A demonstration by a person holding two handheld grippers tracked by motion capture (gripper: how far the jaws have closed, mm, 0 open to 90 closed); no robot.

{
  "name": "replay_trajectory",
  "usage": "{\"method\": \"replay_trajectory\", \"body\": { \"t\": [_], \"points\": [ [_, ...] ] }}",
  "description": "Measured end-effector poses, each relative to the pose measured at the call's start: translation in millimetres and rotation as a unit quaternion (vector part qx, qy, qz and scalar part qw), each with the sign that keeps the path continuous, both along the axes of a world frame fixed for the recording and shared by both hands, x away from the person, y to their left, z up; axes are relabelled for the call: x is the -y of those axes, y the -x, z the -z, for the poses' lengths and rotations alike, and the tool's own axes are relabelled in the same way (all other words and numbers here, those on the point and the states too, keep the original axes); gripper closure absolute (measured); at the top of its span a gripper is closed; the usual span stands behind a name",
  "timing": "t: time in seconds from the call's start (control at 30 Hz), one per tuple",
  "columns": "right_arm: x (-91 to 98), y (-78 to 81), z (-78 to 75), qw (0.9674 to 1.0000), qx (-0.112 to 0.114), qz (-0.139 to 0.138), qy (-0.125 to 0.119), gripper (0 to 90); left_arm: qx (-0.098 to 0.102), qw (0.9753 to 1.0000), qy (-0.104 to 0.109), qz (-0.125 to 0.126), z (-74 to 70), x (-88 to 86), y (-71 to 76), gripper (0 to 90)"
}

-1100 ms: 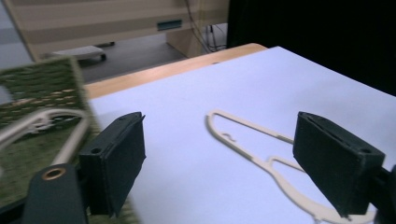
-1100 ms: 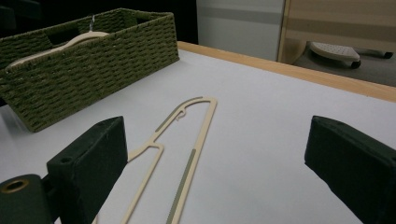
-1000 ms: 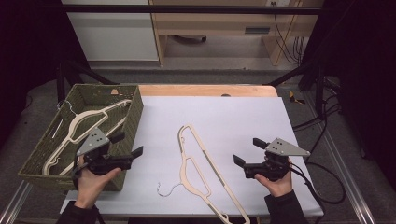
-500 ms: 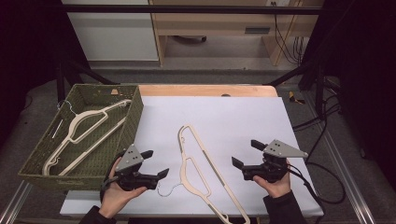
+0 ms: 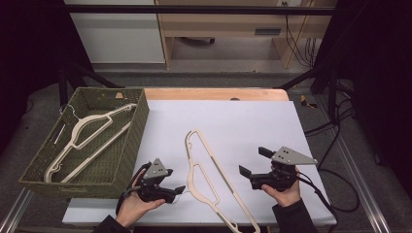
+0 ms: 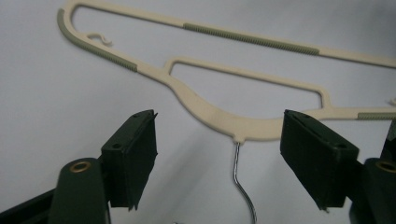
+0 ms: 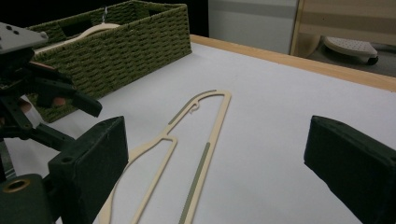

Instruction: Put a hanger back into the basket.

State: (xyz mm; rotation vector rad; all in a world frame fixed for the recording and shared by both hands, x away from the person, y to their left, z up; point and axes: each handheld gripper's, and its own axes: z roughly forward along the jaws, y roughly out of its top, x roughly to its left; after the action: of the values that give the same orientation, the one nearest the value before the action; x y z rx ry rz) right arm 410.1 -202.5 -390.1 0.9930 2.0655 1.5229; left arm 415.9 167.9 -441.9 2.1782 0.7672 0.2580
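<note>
1. Work in hand looks like clearing hangers off the table into the green wicker basket (image 5: 131,145); one cream hanger (image 5: 82,138) already lies in it, hook toward the far-left corner
2. Second cream hanger (image 5: 206,177) lies flat on the white table (image 5: 252,121), near the front edge, well right of the basket, long bar running diagonally toward the person
3. Left gripper (image 5: 172,191) is wide open, holding nothing, low over the table just beside the hanger's neck
4. In the left gripper view the wire hook (image 6: 240,179) sits between the jaws, neck (image 6: 238,133) just ahead of the tips, no contact yet. Prob lined up that way bc the neck/hook is the easiest pinch point on a flat hanger
5. Right gripper (image 5: 250,162) also wide open and empty, held off the table to the right of the hanger, apart from it, jaws aimed left toward it. Looks like standby/support
6. Right gripper view: hanger runs up between its jaws but farther out; left gripper (image 7: 70,112) at the left edge in front of the basket
7. Next, my read: left needs a small push fwd + close on the neck, then lift to the basket
</note>
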Motion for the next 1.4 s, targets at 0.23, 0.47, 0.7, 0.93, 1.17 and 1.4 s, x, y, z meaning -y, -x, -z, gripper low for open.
{"method": "replay_trajectory", "body": {
  "t": [0.23, 0.47, 0.7, 0.93, 1.17, 1.4],
  "points": [
    [-3.9, -1.5, 3.6, 0.9999, -0.006, -0.006, 0.007, 6.9, -0.021, 0.9992, -0.029, 0.02, 11.6, 9.6, -2.2, 39.7],
    [-10.8, -1.0, 5.7, 0.9998, -0.007, -0.01, 0.015, 7.0, -0.037, 0.997, -0.056, 0.037, 20.9, 15.3, -1.7, 57.0],
    [-16.7, -1.1, 7.9, 0.9996, -0.012, -0.016, 0.019, 6.9, -0.039, 0.9962, -0.068, 0.038, 26.3, 21.5, -0.8, 68.0],
    [-17.8, -1.1, 7.9, 0.9996, -0.01, -0.016, 0.023, 6.9, -0.025, 0.9959, -0.082, 0.031, 27.2, 24.3, 1.7, 74.5],
    [-19.9, -2.0, 7.2, 0.9995, -0.01, -0.023, 0.018, 7.0, -0.032, 0.9942, -0.098, 0.029, 25.1, 29.4, 1.7, 78.9],
    [-26.2, -1.9, 9.8, 0.9992, -0.014, -0.03, 0.023, 6.9, -0.039, 0.9936, -0.099, 0.04, 24.2, 30.5, 0.2, 87.8]
  ]
}}
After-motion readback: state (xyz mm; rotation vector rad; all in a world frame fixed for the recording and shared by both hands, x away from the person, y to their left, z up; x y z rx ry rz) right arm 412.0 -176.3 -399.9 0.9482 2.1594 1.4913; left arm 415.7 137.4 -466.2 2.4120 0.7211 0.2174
